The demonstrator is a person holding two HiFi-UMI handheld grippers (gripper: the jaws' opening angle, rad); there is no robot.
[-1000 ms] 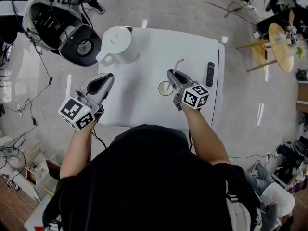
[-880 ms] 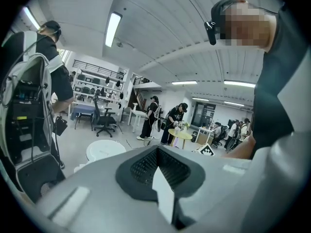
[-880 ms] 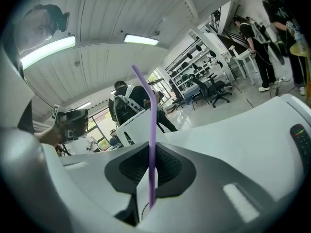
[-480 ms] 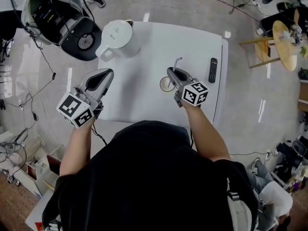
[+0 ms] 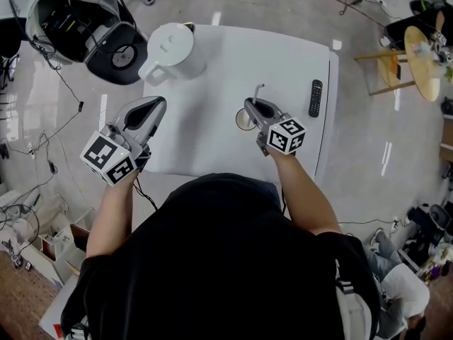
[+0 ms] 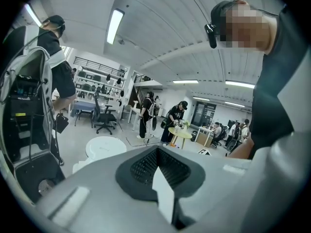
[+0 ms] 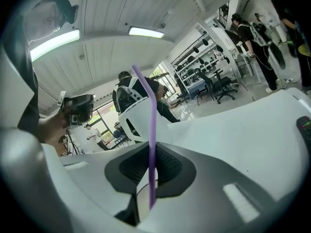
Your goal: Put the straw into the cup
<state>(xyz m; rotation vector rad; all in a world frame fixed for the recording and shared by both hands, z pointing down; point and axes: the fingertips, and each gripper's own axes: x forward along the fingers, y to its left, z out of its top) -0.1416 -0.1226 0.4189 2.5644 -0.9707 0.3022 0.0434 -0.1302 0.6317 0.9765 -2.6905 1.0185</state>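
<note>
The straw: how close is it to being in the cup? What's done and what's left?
Done: the straw is picked up, pinched upright in the shut right gripper. In hand: that gripper sits right over the cup on the table; whether the straw's tip is past the rim can't be seen. To do: lower it in and let go. The left gripper is shut, empty, off to the side.

A glossy grey floor (image 5: 269, 6) surrounds the white table (image 5: 205, 105), with black cables (image 5: 79, 106) trailing at left. A round yellow side table (image 5: 422, 83) stands at right. Long ceiling lights (image 6: 115, 25) glow above shelving (image 6: 92, 74) and a black office chair (image 6: 103, 120).
</note>
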